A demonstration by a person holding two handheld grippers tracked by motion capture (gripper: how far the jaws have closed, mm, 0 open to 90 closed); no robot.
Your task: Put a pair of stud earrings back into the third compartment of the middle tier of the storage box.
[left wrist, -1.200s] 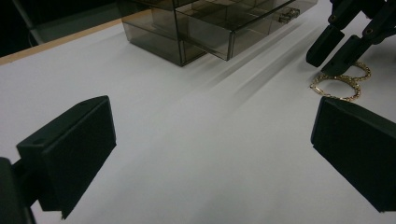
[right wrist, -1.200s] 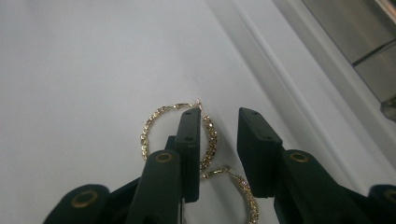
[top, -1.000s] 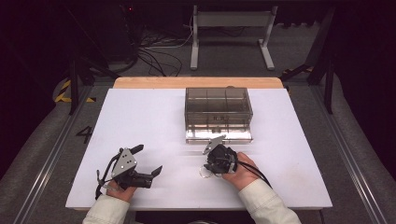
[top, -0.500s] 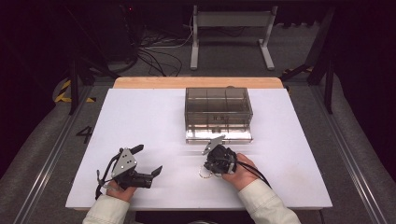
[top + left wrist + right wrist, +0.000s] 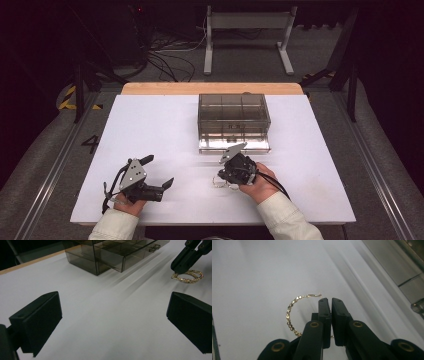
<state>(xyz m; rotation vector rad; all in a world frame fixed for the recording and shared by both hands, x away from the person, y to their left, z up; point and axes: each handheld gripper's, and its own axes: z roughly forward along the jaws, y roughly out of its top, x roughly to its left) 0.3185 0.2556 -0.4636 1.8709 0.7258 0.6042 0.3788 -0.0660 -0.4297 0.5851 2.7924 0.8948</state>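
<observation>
- Fingers of the right gripper are pressed nearly together, with only a thin slit between them, and they sit over a gold beaded hoop earring lying on the white surface; whether the wire is actually pinched between them cannot be told, since the fingers hide that part of the hoop.
- From the right gripper view, the hoop's visible arc curves out toward 9 o'clock of the fingers, its clasp end reaching the fingertips at about 11 o'clock.
- Seen from the high view, the right gripper is held in the person's right hand, near the front of the white surface, and the earring shows as a small glint at its tip.
- Left gripper, held in the left hand, rests at about 9 o'clock of the right one, well apart from it, its fingers spread wide and holding nothing.
- Along the left gripper view, the two black fingers frame bare white surface, and the earring lies at about 1 o'clock with the other gripper's tip touching down on it.
- At 12 o'clock of the right gripper stands a smoky transparent drawer box, its lower drawer pulled out toward the person, just beyond the gripper.
- A light wooden strip runs along the far edge of the surface.
</observation>
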